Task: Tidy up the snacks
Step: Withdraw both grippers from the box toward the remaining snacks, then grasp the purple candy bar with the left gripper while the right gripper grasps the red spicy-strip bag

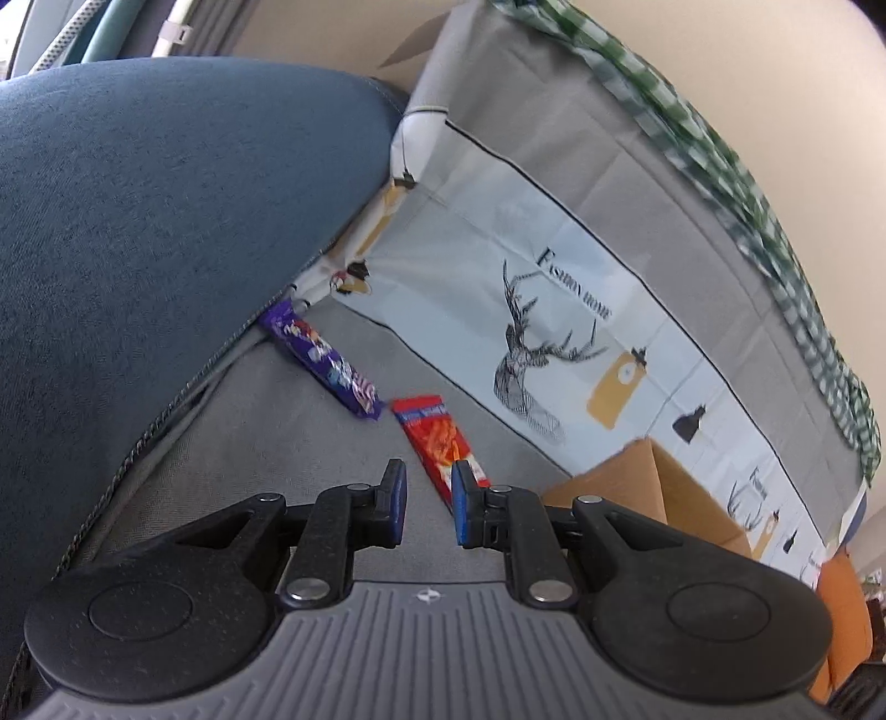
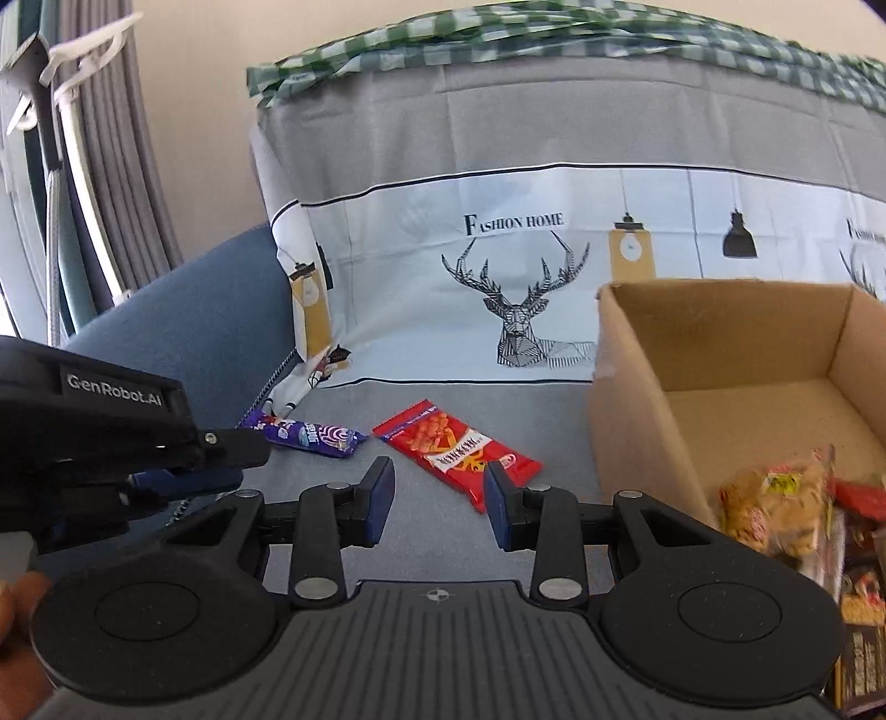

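A red snack packet (image 1: 437, 443) (image 2: 457, 448) and a purple snack packet (image 1: 326, 360) (image 2: 307, 435) lie on the grey sofa seat (image 2: 421, 520). An open cardboard box (image 2: 736, 354) (image 1: 659, 498) stands to the right and holds several snack packs (image 2: 781, 509). My left gripper (image 1: 429, 507) is open and empty, just short of the red packet's near end. It shows at the left in the right wrist view (image 2: 183, 476). My right gripper (image 2: 437, 501) is open and empty, just in front of the red packet.
A blue sofa armrest (image 1: 155, 221) (image 2: 210, 327) rises on the left, touching the purple packet. The backrest wears a grey cover with a deer print (image 2: 520, 310) and a green checked cloth (image 2: 554, 39) on top. An orange object (image 1: 841, 609) lies past the box.
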